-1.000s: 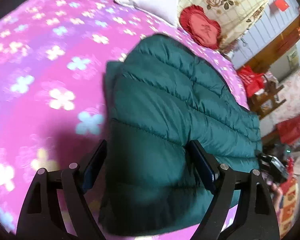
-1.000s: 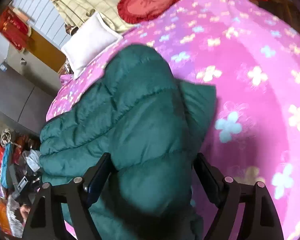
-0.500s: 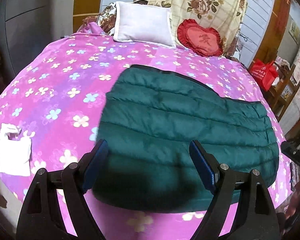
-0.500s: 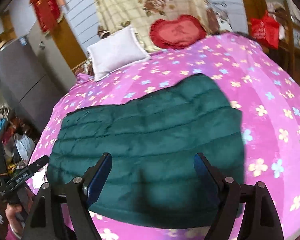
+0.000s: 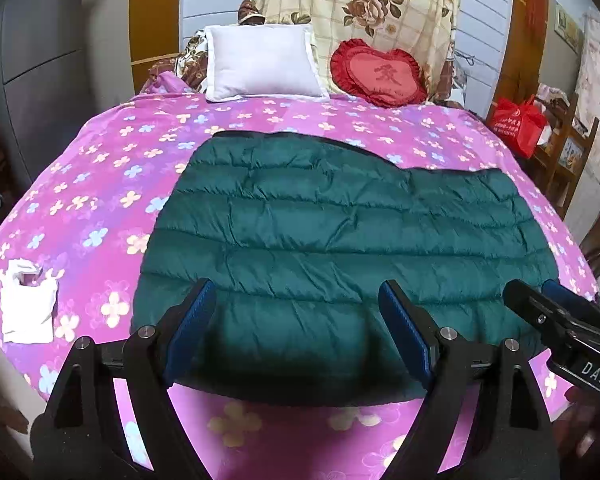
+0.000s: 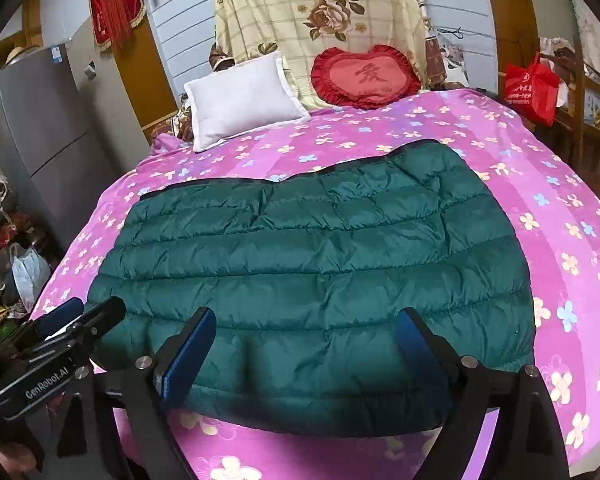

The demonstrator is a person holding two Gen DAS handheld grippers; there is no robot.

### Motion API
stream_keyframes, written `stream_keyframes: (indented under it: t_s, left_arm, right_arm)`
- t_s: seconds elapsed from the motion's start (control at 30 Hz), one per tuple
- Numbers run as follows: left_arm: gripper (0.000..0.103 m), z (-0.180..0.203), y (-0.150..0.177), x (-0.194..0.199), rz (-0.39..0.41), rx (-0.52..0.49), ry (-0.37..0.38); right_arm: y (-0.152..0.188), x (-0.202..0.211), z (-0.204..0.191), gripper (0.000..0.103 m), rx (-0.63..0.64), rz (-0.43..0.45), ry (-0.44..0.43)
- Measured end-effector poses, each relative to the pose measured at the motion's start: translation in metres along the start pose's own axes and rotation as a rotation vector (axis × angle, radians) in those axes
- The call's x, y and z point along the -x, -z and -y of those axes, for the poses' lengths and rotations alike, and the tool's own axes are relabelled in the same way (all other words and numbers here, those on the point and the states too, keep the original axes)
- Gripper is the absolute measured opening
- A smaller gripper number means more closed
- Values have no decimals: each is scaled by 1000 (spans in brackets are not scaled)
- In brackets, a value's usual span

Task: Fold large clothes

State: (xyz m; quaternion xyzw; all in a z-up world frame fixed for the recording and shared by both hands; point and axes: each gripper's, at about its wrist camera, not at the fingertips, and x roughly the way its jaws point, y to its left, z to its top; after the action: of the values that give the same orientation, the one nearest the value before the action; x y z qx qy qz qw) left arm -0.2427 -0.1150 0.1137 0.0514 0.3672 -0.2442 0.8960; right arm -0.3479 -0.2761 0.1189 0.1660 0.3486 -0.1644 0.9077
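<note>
A dark green quilted down jacket [image 5: 332, 232] lies folded flat into a wide rectangle on the pink flowered bedspread [image 5: 100, 184]; it also shows in the right wrist view [image 6: 312, 264]. My left gripper [image 5: 296, 316] is open and empty, held above the jacket's near edge. My right gripper [image 6: 308, 344] is open and empty, also above the near edge. The right gripper shows at the right of the left wrist view [image 5: 560, 320], and the left gripper at the left of the right wrist view [image 6: 72, 328].
A white pillow [image 5: 260, 64] and a red heart cushion [image 5: 380, 74] lean at the head of the bed. A white plastic bag [image 5: 28, 300] lies on the bedspread at the left. A red bag [image 6: 530, 86] hangs at the right. A grey fridge [image 6: 40, 128] stands left.
Both grippers have pulled back and up from the jacket, from close over it to above its near edge. The jacket now lies flat and spread as a rectangle.
</note>
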Motion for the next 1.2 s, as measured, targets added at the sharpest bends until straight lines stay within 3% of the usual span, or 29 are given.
stream_keyframes:
  t_s: [0.3, 1.2]
  left_arm:
    - [84, 6, 2, 0, 35, -16, -81]
    - [84, 8, 2, -6, 29, -16, -100]
  right_arm:
    - [-2, -4, -2, 91, 30, 21, 40]
    - [-5, -15, -7, 91, 48, 19, 39]
